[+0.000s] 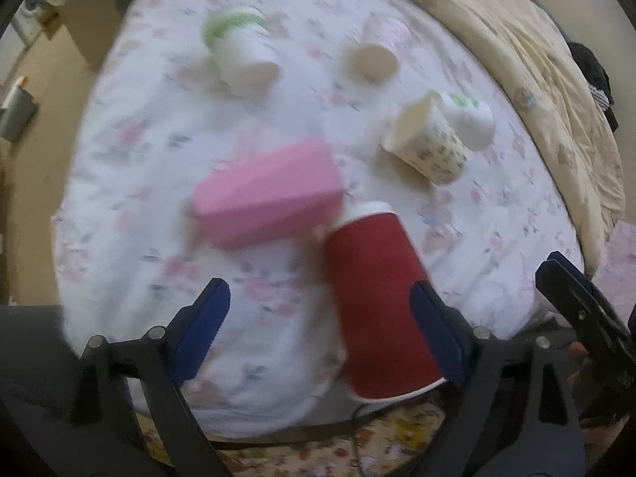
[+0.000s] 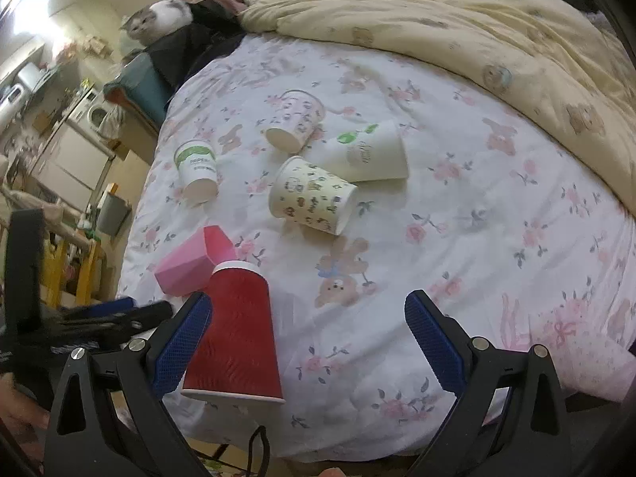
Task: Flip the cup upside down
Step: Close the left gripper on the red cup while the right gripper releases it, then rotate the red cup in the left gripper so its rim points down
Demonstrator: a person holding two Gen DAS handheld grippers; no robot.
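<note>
Left wrist view. My left gripper (image 1: 318, 318) has its jaws spread wide, grasping nothing. The red cup (image 1: 377, 298) stands mouth-down at the near edge of the bed (image 1: 119, 179), against the inside of the right-hand finger (image 1: 433, 330). Risk, as I judge it — a nudge from that finger could tip the cup off the soft edge. Beyond the red cup: 1 pink box (image 1: 270, 194) and 4 paper cups, blurred.

Right wrist view. My right gripper (image 2: 308, 338) is likewise spread and empty; the red cup (image 2: 238, 326) sits beside its left-hand finger (image 2: 183, 342), rim near the mattress edge — the same hazard. Beyond the red cup: 1 pink box (image 2: 190, 262), 4 paper cups on their sides, 1 cream quilt (image 2: 477, 28).
</note>
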